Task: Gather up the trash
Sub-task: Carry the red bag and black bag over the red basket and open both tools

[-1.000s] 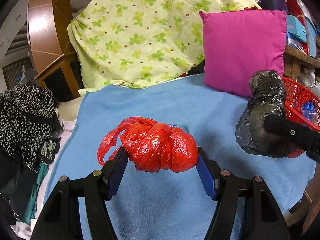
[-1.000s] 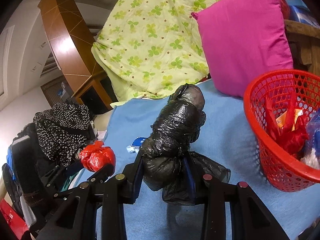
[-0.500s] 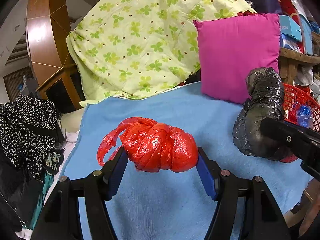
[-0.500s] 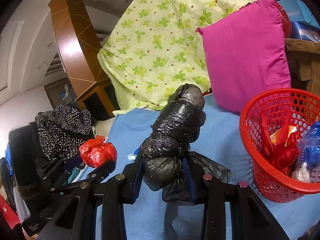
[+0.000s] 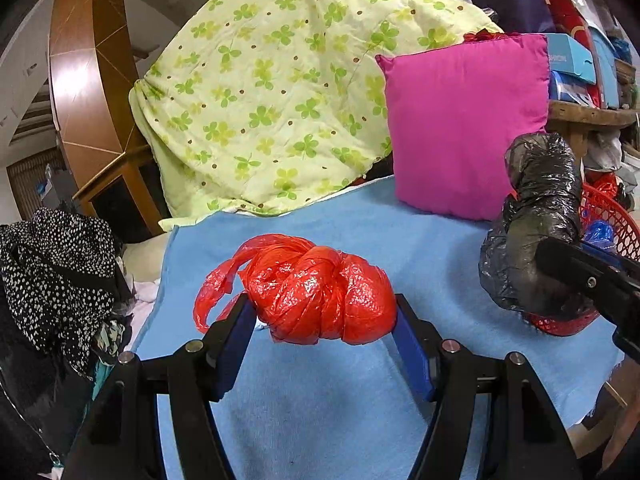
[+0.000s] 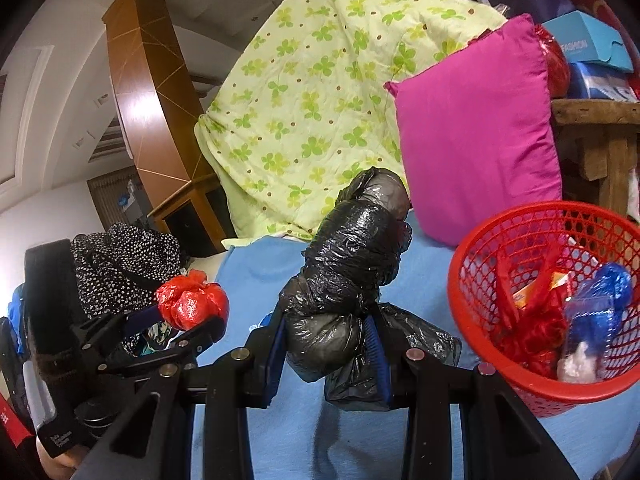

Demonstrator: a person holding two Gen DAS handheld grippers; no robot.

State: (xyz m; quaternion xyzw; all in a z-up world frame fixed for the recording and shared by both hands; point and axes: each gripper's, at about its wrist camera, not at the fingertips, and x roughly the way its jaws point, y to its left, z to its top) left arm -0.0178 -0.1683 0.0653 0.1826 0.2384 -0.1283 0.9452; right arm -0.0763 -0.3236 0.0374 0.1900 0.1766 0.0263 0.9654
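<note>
Already, some trash was seen in the red basket [image 6: 472,312]; a knotted red bag [image 5: 320,300] was held by the left gripper [image 5: 324,328] and a black bag [image 6: 344,280] by the right gripper [image 6: 328,344], neither binned yet.

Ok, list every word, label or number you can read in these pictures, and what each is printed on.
"FASHION": on the light blue box on the shelf behind the pink pillow.
Smaller print under that word: too small to read.
White lettering on the left gripper's black body, right wrist view: blurred, unreadable.
</note>
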